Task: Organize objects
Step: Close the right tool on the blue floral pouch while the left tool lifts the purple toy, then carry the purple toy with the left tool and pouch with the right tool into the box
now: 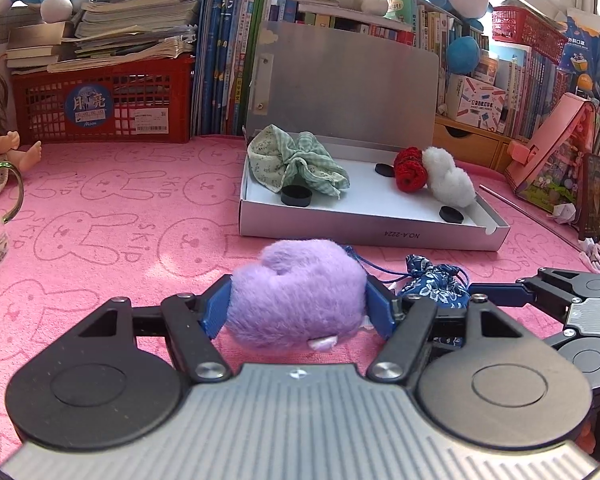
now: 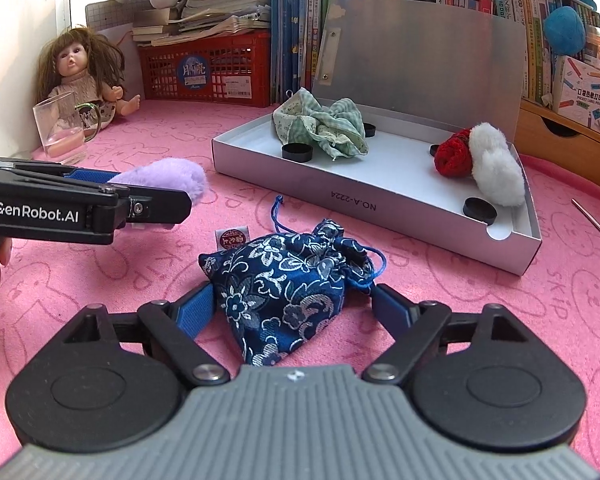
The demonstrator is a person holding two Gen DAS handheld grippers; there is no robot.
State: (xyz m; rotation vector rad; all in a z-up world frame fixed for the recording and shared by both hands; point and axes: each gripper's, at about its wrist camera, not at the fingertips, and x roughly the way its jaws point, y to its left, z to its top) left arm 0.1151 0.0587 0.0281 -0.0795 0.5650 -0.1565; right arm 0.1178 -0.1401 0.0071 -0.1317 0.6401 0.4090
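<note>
Pads of the left gripper (image 1: 299,307) pressed on both flanks of the purple plush ball (image 1: 298,294) in the left wrist view, and the fur bulged over the blue fingers, so the tongs were clenched on it. The ball sat low over the pink bunny-print mat (image 1: 100,216), in front of the open grey box (image 1: 372,236); whether it had left the mat could not be told. Inside the box lay the green checked cloth (image 1: 300,164) at the left and the red knitted piece (image 1: 410,168) touching the white fluffy piece (image 1: 448,180) at the right, with bare floor between them. To do the step well, I would judge, the ball should be lifted clear over the front wall and set in that middle gap, with a firm squeeze because the fur gives.

The right wrist view showed the right gripper (image 2: 293,305) with its jaws spread on either side of the blue floral drawstring pouch (image 2: 288,284), which lay on the mat near the box front. The left pad met the cloth; the right one stood just off it, so the pouch was not yet grasped. The blue cord (image 2: 278,216) trailed loose toward the box. Closing low on the pouch body, not the cord or gathered neck, looked the safer hold. The left gripper (image 2: 112,200) with its purple ball (image 2: 168,180) stood close at the left, so staggered lifts would avoid a bump.
</note>
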